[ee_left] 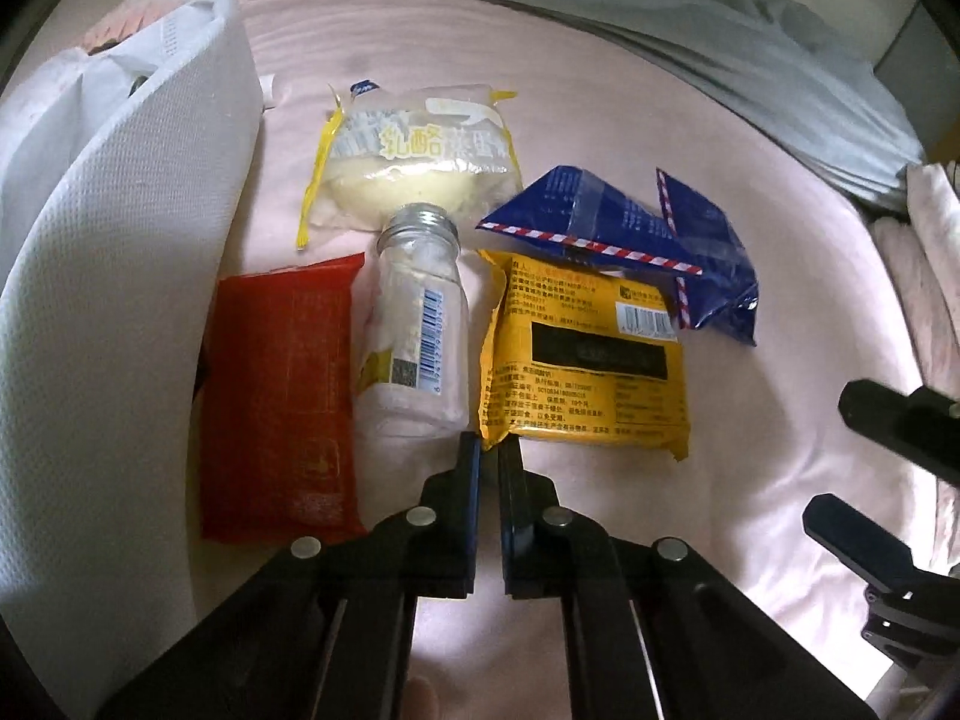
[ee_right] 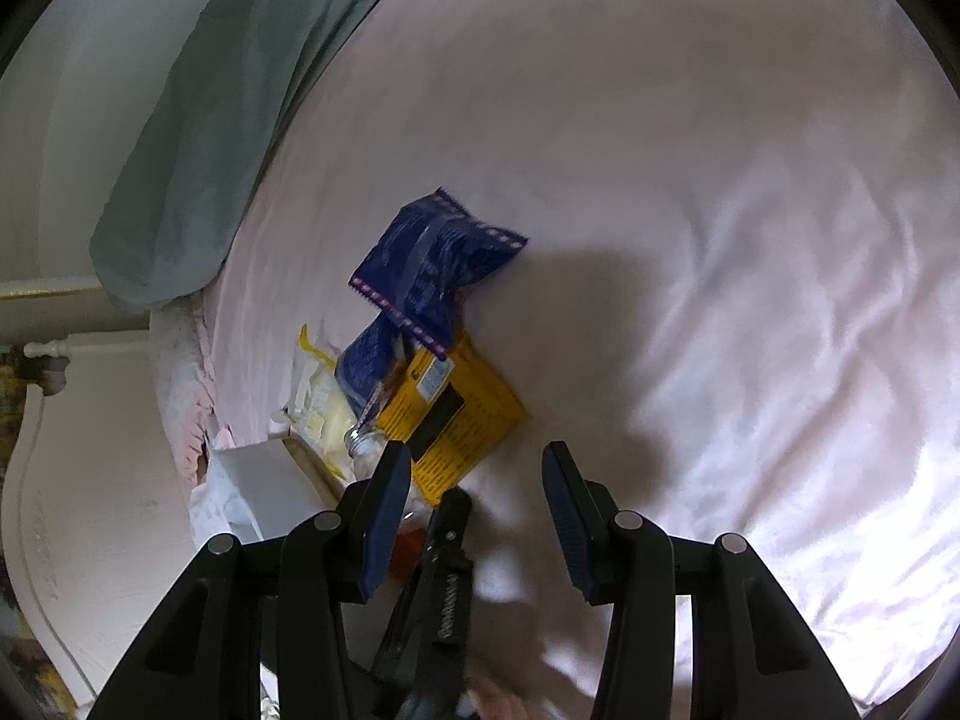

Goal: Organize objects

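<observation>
On the pink bedsheet lie a red packet, a small clear bottle on its side, a yellow packet, a crumpled blue packet and a clear bun packet. My left gripper is shut and empty, its tips just in front of the bottle's base and the yellow packet's corner. My right gripper is open and empty, above the sheet to the right of the pile; it also shows in the left wrist view. The yellow packet and blue packet show ahead of it.
A white fabric bag stands open at the left of the pile, also seen in the right wrist view. A grey-green quilt lies along the far side. The bed's edge and a white bed frame are at the left.
</observation>
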